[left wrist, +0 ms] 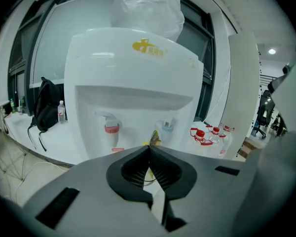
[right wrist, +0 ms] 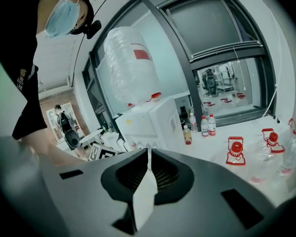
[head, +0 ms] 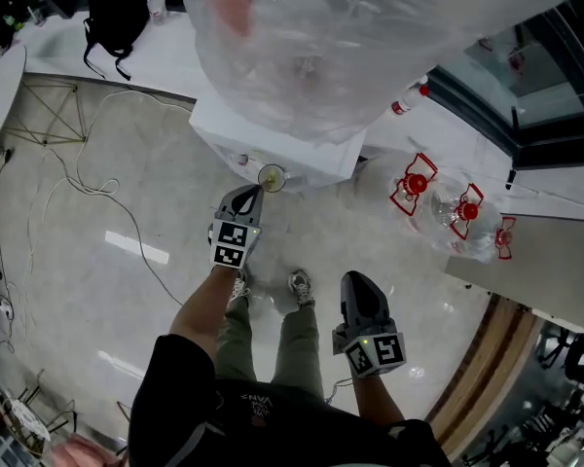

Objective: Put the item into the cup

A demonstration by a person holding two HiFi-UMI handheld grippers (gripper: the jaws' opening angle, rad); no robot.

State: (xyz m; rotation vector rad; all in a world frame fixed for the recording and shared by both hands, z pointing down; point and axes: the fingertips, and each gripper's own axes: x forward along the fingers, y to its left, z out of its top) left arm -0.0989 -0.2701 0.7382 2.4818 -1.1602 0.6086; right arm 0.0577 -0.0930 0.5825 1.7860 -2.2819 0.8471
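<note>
A small clear cup (head: 271, 176) stands in the bay of a white water dispenser (head: 290, 150), below its taps. My left gripper (head: 254, 193) reaches up to the cup's rim. In the left gripper view its jaws (left wrist: 149, 148) are pressed together, and a small yellow packet (left wrist: 154, 138) pokes out just past their tips, in front of the blue tap (left wrist: 166, 127). The red tap (left wrist: 111, 127) is to its left. My right gripper (head: 353, 278) hangs back over the floor, to the right of the feet. It is shut (right wrist: 149, 149) with nothing in it.
A large water bottle (head: 350, 37) wrapped in plastic tops the dispenser. Empty bottles with red caps (head: 448, 202) lie on the ledge to the right. A black backpack (head: 117, 13) sits on the ledge at the left. Cables (head: 88, 178) trail across the floor, and my shoes (head: 300, 285) are below the dispenser.
</note>
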